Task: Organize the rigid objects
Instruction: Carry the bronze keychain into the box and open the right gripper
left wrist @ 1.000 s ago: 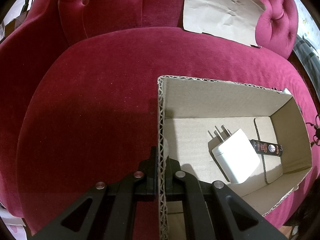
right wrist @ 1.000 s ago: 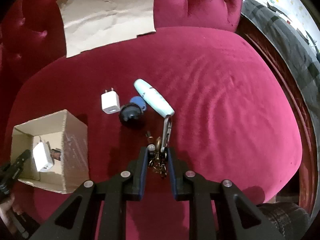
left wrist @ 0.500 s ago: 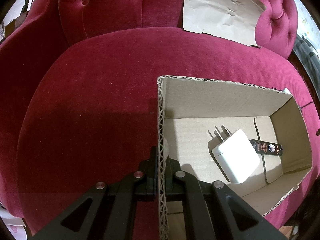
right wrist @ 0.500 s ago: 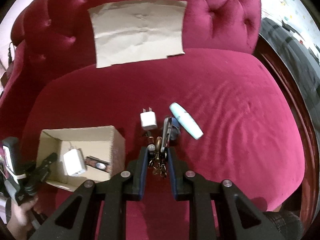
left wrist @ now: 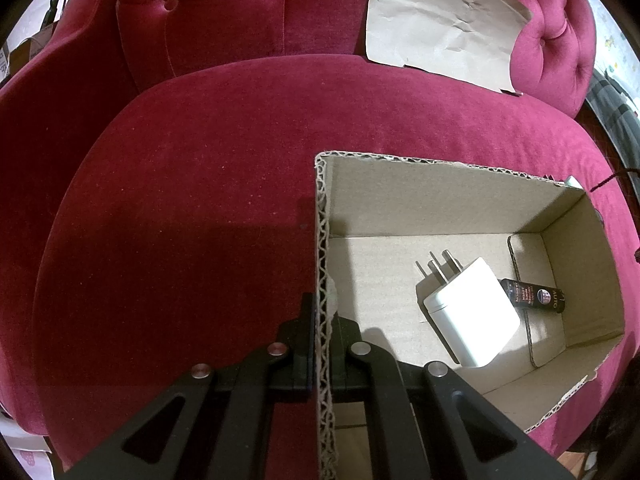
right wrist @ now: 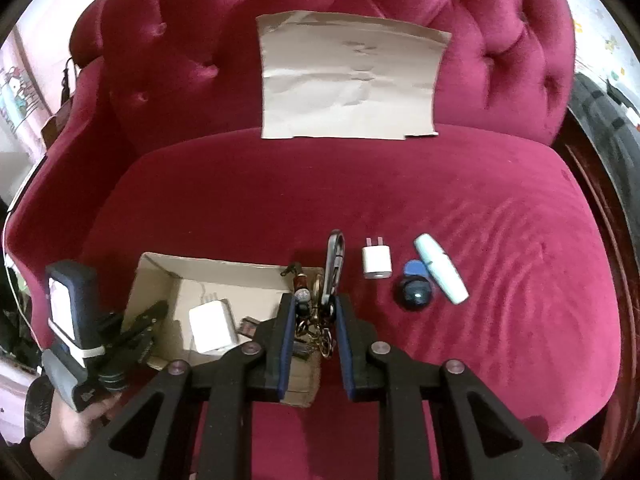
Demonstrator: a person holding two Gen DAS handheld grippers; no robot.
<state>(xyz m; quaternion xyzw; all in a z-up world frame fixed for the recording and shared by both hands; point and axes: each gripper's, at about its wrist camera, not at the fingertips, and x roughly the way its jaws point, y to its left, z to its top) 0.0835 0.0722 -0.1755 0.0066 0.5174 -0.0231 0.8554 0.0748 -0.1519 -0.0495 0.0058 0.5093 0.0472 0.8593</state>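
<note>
- One open cardboard box (right wrist: 224, 276) sits on the seat of a red velvet sofa (right wrist: 400, 184).
- Two white chargers: a large charger (left wrist: 472, 316) lies inside the box, prongs toward the far wall; a small charger (right wrist: 376, 263) lies on the seat, just right of the box.
- One small black tube (left wrist: 532, 295) with printed labels lies on the box floor, touching the large charger on its right side.
- One bunch of keys (right wrist: 316, 316) with a grey carabiner (right wrist: 334, 264) hangs between the fingers of the right gripper (right wrist: 312, 312), above the right end of the box.
- One pale blue tube (right wrist: 440, 274) lies slanted on the seat, right of the small charger.
- One dark round object (right wrist: 414, 296) with a blue disc (right wrist: 414, 269) just behind it sits between the small charger and the pale tube.
- One sheet of brown paper (right wrist: 348, 80) leans against the sofa back.
- The left gripper (left wrist: 322, 320) has its fingers pressed together on the box's near left wall, one outside, one inside.
- The right gripper's fingers are drawn in narrow and pinch the key bunch; the carabiner sticks out past their tips.
- A hand (right wrist: 68, 428) grips the left gripper's handle at the lower left of the right wrist view.
</note>
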